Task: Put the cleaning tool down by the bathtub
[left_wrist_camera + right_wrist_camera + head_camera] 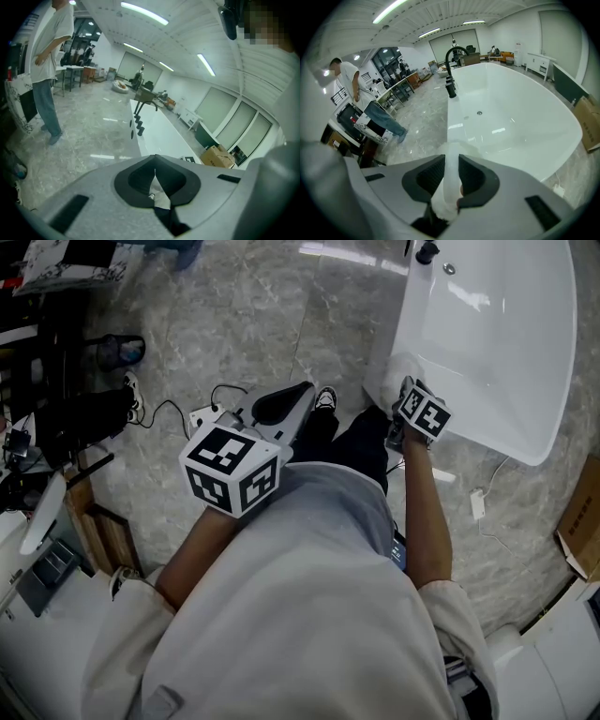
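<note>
**Soft tool pinched over the tub's edge: a loose drop could land wrong**

Head view: my right gripper [401,390] points steeply down, and the white tool [397,369] bunches just past its tips. The tub [525,381] rim is right ahead of them, with the floor [281,315] off to their left. My left gripper [302,392] hangs well apart, over my feet.

Left gripper view: its jaws meet at the tips with nothing in them, so it is shut and empty.

Right gripper view: the jaws are partly apart and pressed on the tool [447,187], which runs up between the pads. The basin spreads ahead and to the right.

If I let go here, I judge the tool may slide into the basin or drape on the rim, not on the floor beside it. Being limp, it may also cling to a pad and come away with me.
</note>
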Motion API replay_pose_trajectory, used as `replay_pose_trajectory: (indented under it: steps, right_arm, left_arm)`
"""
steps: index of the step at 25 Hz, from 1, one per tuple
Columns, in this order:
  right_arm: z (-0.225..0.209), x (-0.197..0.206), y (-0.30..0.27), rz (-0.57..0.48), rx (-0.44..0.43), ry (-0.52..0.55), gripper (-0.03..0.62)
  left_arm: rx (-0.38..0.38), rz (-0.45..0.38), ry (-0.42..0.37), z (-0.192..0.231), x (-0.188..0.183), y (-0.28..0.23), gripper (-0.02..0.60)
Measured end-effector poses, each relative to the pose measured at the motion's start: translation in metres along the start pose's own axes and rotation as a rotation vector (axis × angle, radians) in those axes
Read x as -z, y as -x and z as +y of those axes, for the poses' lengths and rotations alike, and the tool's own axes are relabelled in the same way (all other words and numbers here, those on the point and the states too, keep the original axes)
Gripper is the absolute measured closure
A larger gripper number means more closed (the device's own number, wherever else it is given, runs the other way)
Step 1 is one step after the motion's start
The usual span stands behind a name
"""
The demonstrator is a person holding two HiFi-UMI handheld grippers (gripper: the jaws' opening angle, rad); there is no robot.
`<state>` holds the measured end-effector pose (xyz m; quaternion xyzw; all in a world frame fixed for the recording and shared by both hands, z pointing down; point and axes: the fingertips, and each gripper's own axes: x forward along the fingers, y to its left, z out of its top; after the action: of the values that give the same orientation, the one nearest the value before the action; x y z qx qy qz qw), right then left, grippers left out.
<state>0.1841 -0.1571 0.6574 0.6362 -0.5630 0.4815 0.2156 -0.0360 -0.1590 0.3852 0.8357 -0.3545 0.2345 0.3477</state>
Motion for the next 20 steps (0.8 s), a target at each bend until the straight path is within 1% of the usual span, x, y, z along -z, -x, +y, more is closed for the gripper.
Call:
replay_pose_trajectory:
  steps: [14, 20]
  right_arm:
    - [0.004, 0.014, -0.008, 0.038, -0.003, 0.012, 0.51]
    - [0.007, 0.02, -0.013, 0.083, -0.016, 0.015, 0.51]
  left_arm:
    - [0.011, 0.011, 0.011, 0.002, 0.005, -0.004, 0.575]
    - [0.035, 0.003, 0.024, -0.001, 0.002, -0.008, 0.575]
